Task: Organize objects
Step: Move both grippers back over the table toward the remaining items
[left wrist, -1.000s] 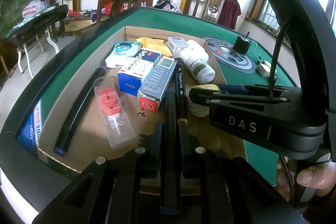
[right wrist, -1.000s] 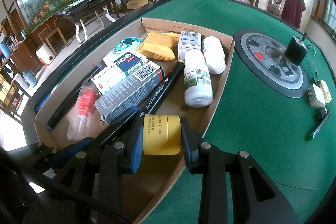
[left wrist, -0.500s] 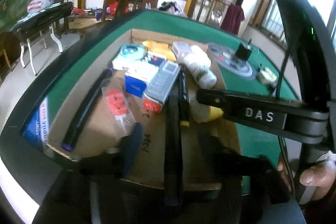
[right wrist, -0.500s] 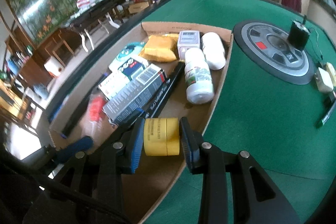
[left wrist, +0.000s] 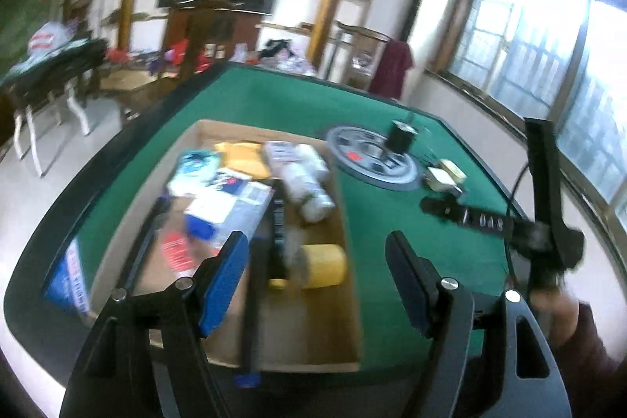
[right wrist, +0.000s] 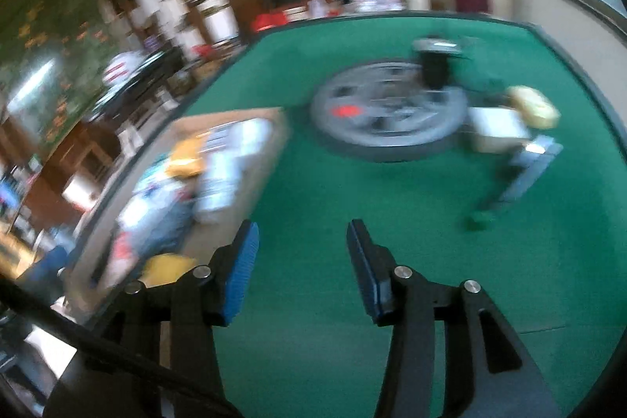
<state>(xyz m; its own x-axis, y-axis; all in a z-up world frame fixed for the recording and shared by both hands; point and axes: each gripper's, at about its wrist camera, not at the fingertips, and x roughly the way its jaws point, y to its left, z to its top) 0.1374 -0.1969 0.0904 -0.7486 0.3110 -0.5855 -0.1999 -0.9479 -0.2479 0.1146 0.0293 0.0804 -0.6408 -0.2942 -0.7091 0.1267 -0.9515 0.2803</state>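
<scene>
A flat cardboard tray (left wrist: pixel 313 335) on the green table holds boxes, white bottles (left wrist: pixel 309 183), a black marker (left wrist: pixel 278 222) and a yellow jar (left wrist: pixel 325 265) lying on its side near the front right. My left gripper (left wrist: pixel 317 281) is open and empty above the tray's front; a dark pen (left wrist: pixel 250 300) lies below its left finger. My right gripper (right wrist: pixel 301 265) is open and empty over bare green felt to the right of the tray (right wrist: pixel 188 222). The yellow jar shows at the left in the right wrist view (right wrist: pixel 168 267). Both views are blurred.
A round grey disc (left wrist: pixel 372 159) with a black block (left wrist: pixel 401 138) sits in the table's middle. Small white and yellow items (left wrist: pixel 444 175) and a green pen (right wrist: pixel 505 190) lie right of it. The right gripper's body (left wrist: pixel 509 222) shows at the right. Chairs and shelves stand behind the table.
My right gripper let go of the yellow jar in the tray and swung right over the felt. My left gripper opened, released the dark pen, and pulled back and up.
</scene>
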